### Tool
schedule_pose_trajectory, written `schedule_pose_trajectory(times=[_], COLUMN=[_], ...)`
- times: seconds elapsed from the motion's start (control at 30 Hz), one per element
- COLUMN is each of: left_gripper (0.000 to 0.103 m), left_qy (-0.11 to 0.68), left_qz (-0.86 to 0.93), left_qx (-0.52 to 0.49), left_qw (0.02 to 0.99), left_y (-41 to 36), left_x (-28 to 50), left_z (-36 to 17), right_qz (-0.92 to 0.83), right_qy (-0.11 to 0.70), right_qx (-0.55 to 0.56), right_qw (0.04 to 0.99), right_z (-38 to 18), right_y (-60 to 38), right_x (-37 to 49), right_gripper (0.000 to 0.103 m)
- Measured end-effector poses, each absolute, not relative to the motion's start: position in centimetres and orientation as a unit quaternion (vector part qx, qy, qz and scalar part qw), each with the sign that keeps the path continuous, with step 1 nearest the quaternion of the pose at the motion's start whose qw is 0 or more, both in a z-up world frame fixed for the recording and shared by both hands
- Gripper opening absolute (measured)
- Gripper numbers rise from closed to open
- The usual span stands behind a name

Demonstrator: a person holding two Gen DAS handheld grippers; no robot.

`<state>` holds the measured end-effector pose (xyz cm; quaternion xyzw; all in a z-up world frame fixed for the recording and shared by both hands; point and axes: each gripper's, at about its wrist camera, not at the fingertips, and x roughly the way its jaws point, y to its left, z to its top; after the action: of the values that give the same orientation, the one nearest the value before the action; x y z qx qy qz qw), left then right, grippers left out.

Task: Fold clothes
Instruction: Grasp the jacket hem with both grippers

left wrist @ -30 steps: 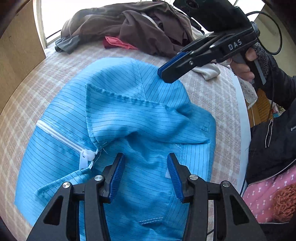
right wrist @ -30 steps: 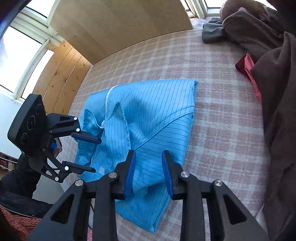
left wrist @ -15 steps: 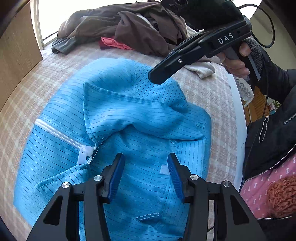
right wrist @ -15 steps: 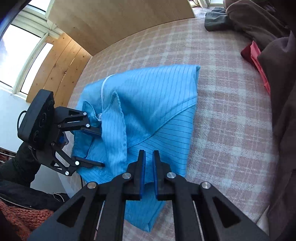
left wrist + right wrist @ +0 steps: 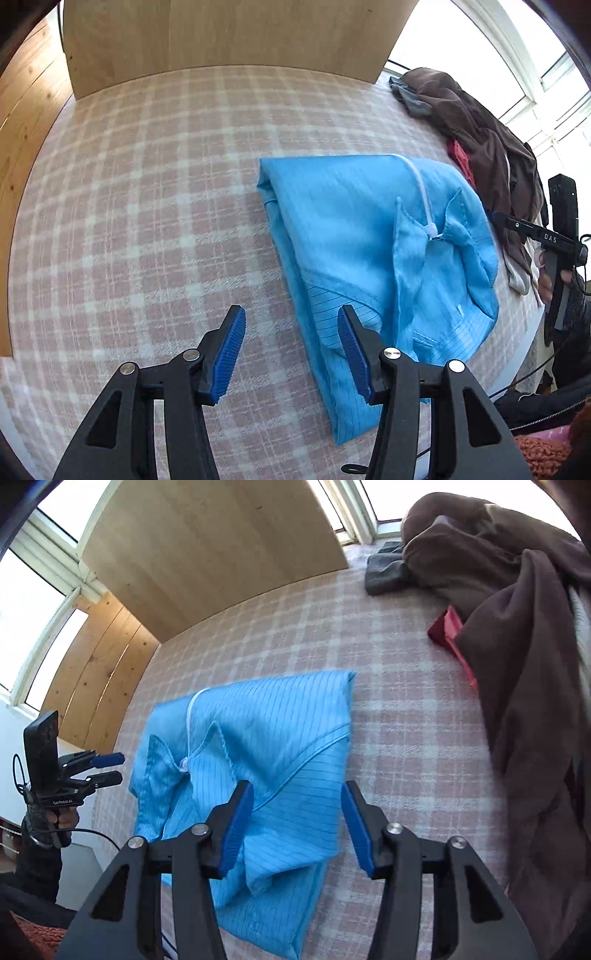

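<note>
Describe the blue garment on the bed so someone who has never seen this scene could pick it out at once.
Start at the pink and white checked bed cover below the wooden headboard. Near its front edge lies the blue garment, folded into a rough rectangle, apart from the heap of brown clothes. It alone is bright blue with fine pinstripes, a white zip and an open collar.

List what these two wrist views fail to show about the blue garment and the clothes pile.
- Blue garment, right wrist view: its near edge is hidden behind the right tool.
- Blue garment, left wrist view: its lower corner is covered by the left tool.
- Brown clothes pile: cut off by the right image edge; the red item beneath it is mostly buried.
- Layers under the garment's top fold: hidden in both views.
</note>
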<state>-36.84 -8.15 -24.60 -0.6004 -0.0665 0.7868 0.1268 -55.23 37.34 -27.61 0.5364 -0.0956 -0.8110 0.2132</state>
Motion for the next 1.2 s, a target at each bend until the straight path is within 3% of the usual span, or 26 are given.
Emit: schedule_pose_trajectory(times=[0.23, 0.5, 0.7, 0.77, 0.9, 0.97, 1.03, 1.13, 1.2], left_gripper=[0.055, 0.055, 0.069, 0.073, 0.073, 0.071, 0.06, 0.044, 0.042], left_qy=[-0.156, -0.122, -0.099, -0.083, -0.053, -0.046, -0.035, -0.012, -0.012], left_qz=[0.786, 0.774, 0.79, 0.796, 0.807, 0.811, 0.813, 0.815, 0.811], left_qx=[-0.583, -0.61, -0.594, -0.588, -0.579, -0.574, -0.571, -0.568, -0.573], left_qw=[0.136, 0.118, 0.118, 0.116, 0.106, 0.104, 0.108, 0.114, 0.116], left_y=[-6.7, -5.2, -3.8, -3.1, -1.9, -1.6, -1.2, -0.4, -0.3], left_x=[-37.7, -38.2, -37.8, -37.6, -37.5, -37.4, -37.3, -37.4, -37.7], left_z=[-25.6, -28.1, -28.2, -28.3, -28.5, -28.5, -28.4, -28.4, -28.3], right_qz=[-0.8, -0.799, -0.837, -0.845, -0.843, -0.84, -0.835, -0.83, -0.827], right_qy=[-0.104, -0.159, -0.062, -0.015, 0.002, 0.003, 0.005, 0.019, 0.019], right_qx=[0.557, 0.534, 0.484, 0.477, 0.48, 0.483, 0.485, 0.486, 0.49], right_qw=[0.2, 0.226, 0.248, 0.243, 0.244, 0.249, 0.259, 0.273, 0.275], right_z=[-30.6, -32.2, -32.2, -32.2, -32.2, -32.1, -32.0, -31.8, -31.8], right_y=[37.3, 37.7, 35.2, 34.0, 33.6, 33.6, 33.6, 33.3, 33.6], right_x=[-55.3, -54.4, -52.0, -51.4, -51.4, -51.5, -51.3, -51.1, -51.2], right_gripper=[0.058, 0.064, 0.085, 0.087, 0.088, 0.088, 0.085, 0.06, 0.056])
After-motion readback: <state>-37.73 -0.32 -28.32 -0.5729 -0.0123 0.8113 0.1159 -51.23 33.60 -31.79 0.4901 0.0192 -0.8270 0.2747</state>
